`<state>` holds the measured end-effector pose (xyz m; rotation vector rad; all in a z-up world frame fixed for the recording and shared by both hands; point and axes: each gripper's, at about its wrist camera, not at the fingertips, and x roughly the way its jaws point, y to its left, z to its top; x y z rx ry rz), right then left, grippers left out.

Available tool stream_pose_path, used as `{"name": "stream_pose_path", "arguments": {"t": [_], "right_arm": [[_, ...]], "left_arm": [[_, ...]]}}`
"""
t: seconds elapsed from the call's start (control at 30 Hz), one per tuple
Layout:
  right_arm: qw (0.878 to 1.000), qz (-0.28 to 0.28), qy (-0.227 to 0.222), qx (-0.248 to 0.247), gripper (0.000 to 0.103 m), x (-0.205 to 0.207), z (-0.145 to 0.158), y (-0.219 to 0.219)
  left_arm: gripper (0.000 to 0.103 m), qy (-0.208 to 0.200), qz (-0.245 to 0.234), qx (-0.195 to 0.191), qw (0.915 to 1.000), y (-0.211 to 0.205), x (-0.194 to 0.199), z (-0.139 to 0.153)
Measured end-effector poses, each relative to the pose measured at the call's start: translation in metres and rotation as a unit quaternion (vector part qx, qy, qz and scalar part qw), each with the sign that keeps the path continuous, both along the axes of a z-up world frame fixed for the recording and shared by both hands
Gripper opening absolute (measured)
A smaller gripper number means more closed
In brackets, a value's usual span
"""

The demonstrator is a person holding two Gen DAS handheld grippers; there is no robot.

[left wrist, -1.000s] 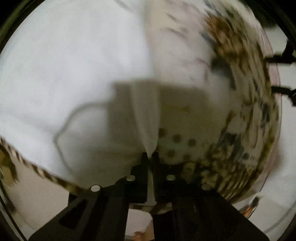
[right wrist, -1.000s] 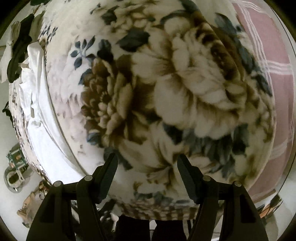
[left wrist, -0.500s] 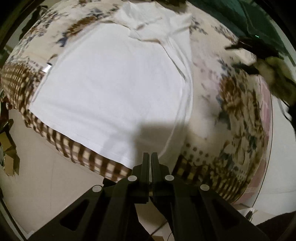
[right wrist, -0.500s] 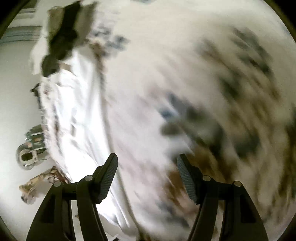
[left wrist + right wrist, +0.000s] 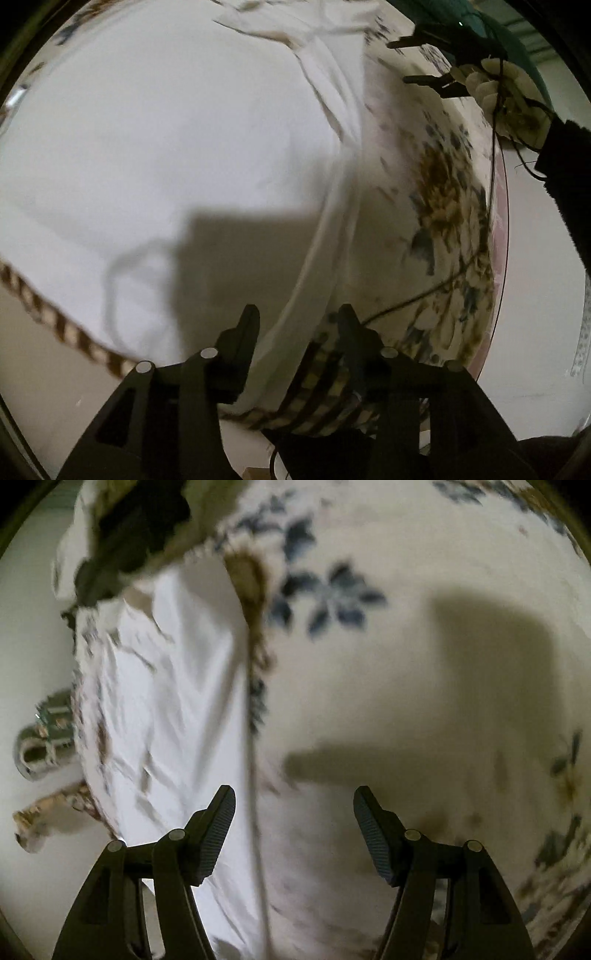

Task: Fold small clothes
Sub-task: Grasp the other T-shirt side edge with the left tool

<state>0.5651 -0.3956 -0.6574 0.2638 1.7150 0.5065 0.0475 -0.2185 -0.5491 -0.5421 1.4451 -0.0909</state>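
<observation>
Left tongs (image 5: 297, 317): parted, nothing held, folded edge of white T-shirt (image 5: 155, 140) seen between the jaws.
Right tongs (image 5: 293, 814): wide apart, empty, above floral blanket (image 5: 424, 672).
T-shirt: spread across frame's left.
Risk: blanket could be pinched with the hem.

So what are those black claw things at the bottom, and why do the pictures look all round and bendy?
Those claws are grippers, pinching tools a person holds, one in each hand. A tiny camera sits on each, looking along its two fingers, and its lens bends everything round. One picture comes from the left gripper, the other from the right gripper. Both are open and hold nothing. Below them lies a white shirt spread on a flowery blanket. The left gripper's fingers sit either side of the shirt's edge. In the left picture you can also spot the right gripper, top right.
</observation>
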Motion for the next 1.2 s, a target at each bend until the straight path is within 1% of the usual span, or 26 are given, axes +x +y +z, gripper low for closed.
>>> {"name": "stream_pose_path", "arguments": {"t": [0.03,0.1,0.13,0.17,0.2,0.23,0.33,0.53,0.67,0.7,0.73,0.77,0.8,0.83,0.93,1.0,1.07,1.1,1.2], "right_arm": [[1.0,0.005,0.005,-0.007,0.068,-0.006,-0.004,-0.004],[1.0,0.005,0.014,-0.016,0.068,-0.014,-0.009,-0.012],[1.0,0.003,0.017,-0.017,0.068,-0.017,-0.011,-0.015],[1.0,0.001,0.019,-0.017,0.068,-0.018,-0.013,-0.016],[1.0,-0.002,0.019,-0.016,0.068,-0.019,-0.013,-0.015],[1.0,-0.007,0.019,-0.015,0.068,-0.019,-0.015,-0.012],[1.0,-0.022,0.013,0.0,0.068,-0.011,-0.013,-0.013],[0.996,-0.069,-0.009,0.055,0.068,0.026,-0.007,-0.002],[0.995,-0.066,-0.023,0.066,0.068,0.051,-0.011,0.019],[0.996,-0.062,-0.025,0.065,0.063,0.055,-0.013,0.025],[0.996,-0.059,-0.027,0.065,0.057,0.059,-0.016,0.035],[0.996,-0.06,-0.028,0.065,0.034,0.063,-0.019,0.04],[0.996,-0.063,-0.025,0.066,0.007,0.067,-0.021,0.044],[0.995,-0.069,-0.026,0.061,0.005,0.071,-0.021,0.049],[0.995,-0.082,-0.042,0.044,0.004,0.069,-0.003,0.069],[0.995,-0.079,-0.057,0.03,0.004,0.068,0.02,0.082],[0.995,-0.072,-0.069,0.015,0.004,0.069,0.047,0.096],[0.995,-0.069,-0.073,0.008,0.004,0.07,0.058,0.106],[0.995,-0.053,-0.088,-0.021,0.004,0.077,0.093,0.148]], "left_arm": [[0.044,0.004,-0.01,-0.001,0.9999,-0.003,0.002,-0.005],[0.044,0.022,-0.035,0.007,0.9991,-0.014,0.006,-0.021],[0.044,0.026,-0.041,0.006,0.9988,-0.016,0.007,-0.026],[0.039,0.02,-0.044,0.012,0.9988,-0.019,0.006,-0.029],[0.012,0.005,-0.045,0.019,0.9988,-0.02,0.004,-0.027],[0.0,-0.006,-0.048,0.024,0.9985,-0.021,0.003,-0.024],[0.001,-0.03,-0.054,0.044,0.9971,-0.022,-0.001,-0.011],[0.001,-0.056,-0.024,0.044,0.9972,0.01,-0.002,0.027],[0.0,-0.063,-0.002,0.045,0.997,0.034,-0.003,0.051],[0.001,-0.063,0.003,0.042,0.9971,0.041,-0.003,0.055],[0.0,-0.063,0.01,0.043,0.997,0.048,-0.003,0.06],[0.0,-0.063,0.014,0.043,0.997,0.053,-0.002,0.063],[0.0,-0.064,0.019,0.042,0.9969,0.06,0.0,0.068],[0.0,-0.066,0.021,0.046,0.9966,0.066,0.001,0.071],[0.0,-0.083,0.027,0.055,0.9947,0.086,0.007,0.088],[0.0,-0.095,0.031,0.056,0.9934,0.107,0.01,0.099],[0.0,-0.1,0.037,0.058,0.9926,0.126,0.012,0.104],[0.0,-0.102,0.041,0.055,0.9924,0.142,0.012,0.107],[0.001,-0.105,0.056,0.045,0.9919,0.184,0.014,0.107]]}}
